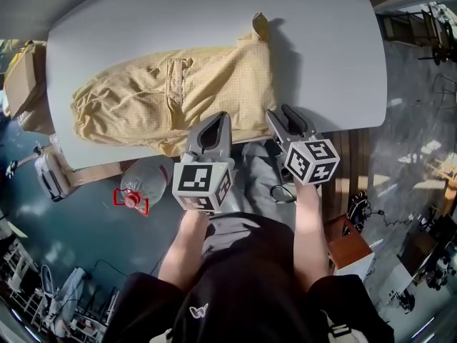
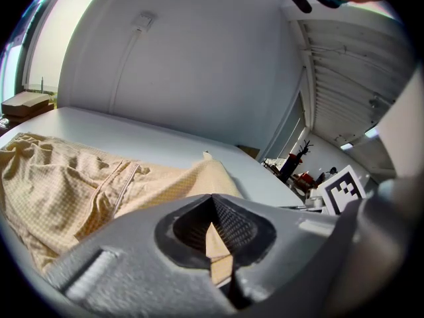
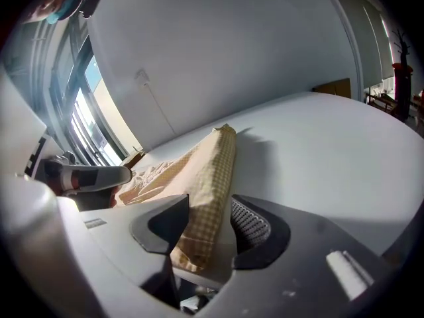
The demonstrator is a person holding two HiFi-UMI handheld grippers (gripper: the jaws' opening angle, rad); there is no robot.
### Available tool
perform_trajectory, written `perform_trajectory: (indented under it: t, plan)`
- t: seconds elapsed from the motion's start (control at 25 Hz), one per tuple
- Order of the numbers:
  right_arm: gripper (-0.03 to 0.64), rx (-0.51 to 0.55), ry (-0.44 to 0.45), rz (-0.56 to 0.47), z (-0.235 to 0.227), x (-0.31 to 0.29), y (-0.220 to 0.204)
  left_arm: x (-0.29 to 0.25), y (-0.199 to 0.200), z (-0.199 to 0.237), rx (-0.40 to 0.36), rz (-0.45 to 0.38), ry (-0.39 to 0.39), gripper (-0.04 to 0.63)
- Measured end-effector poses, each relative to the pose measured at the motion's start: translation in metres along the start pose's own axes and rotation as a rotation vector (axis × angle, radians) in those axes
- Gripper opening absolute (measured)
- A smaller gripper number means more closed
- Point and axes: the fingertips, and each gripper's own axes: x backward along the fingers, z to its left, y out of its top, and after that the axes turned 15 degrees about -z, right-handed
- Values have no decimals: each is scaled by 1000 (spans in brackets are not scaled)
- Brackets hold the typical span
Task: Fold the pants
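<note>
Head view: pale yellow checked pants (image 1: 178, 91) lie lengthwise across grey table (image 1: 328, 41), close to near edge. Left end bunched and wrinkled, right part smoother, one corner poking up at far right. Left gripper (image 1: 215, 120) at near hem, jaws pinched together on thin fold of fabric. Right gripper (image 1: 287, 114) just beside it at pants' right near corner, jaws wide apart, cloth edge loose between them, not squeezed. Plastic water bottle (image 1: 143, 183) on floor below table edge.

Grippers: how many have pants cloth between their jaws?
2. The left gripper is shut on a thin fold of the pants; the right gripper stands open around their folded edge.
</note>
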Motion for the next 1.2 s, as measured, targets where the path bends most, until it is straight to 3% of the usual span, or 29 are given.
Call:
perform_trajectory:
  t: [0.2,0.32,0.6,0.88,1.2]
  plan:
    - [178,-19,14,31,4,-4,-8,-4,-11,-3,-1,23,-8,3]
    - [57,-4,30,77,9,-4,-16,-3,-13,-10,-2,26,-20,3]
    - [41,-13,15,23,-9,12,12,-7,-2,-29,-4,1,-34,3]
    - [40,33,-107,-12,-70,51,41,-21,3,-73,-1,-28,-92,3]
    - [40,66,-315,-65,-183,138,95,-45,14,-147,-14,-69,-175,4]
